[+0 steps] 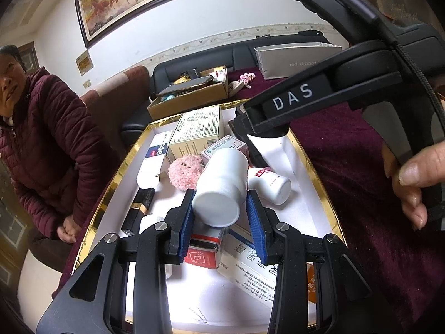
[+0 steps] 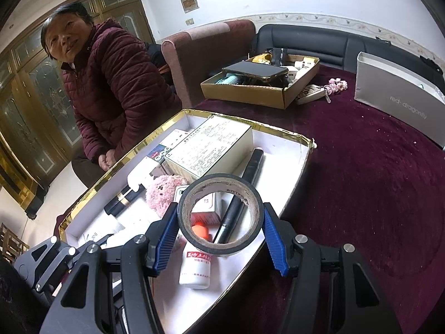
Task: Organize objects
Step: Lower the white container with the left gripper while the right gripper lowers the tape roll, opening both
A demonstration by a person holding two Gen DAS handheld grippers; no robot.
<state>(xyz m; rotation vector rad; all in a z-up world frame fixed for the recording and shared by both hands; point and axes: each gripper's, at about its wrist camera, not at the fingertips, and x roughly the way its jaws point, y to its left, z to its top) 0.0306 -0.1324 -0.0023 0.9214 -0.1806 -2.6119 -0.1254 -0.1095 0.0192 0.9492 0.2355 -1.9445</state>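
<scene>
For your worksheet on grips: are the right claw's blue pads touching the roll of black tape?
Touching. The right wrist view shows the right claw with both blue pads pressed against the tape roll, which hangs above the white tray.

White bottle (image 1: 219,192) & black tape roll (image 2: 219,217) above gold-rimmed tray (image 2: 244,123).

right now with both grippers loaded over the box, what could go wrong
The white bottle sits tilted between the left gripper pads, so it could slip out onto the pink puff. The tape roll in the right gripper hangs over the gold-edged box and its clutter; dropped, it may roll.
</scene>
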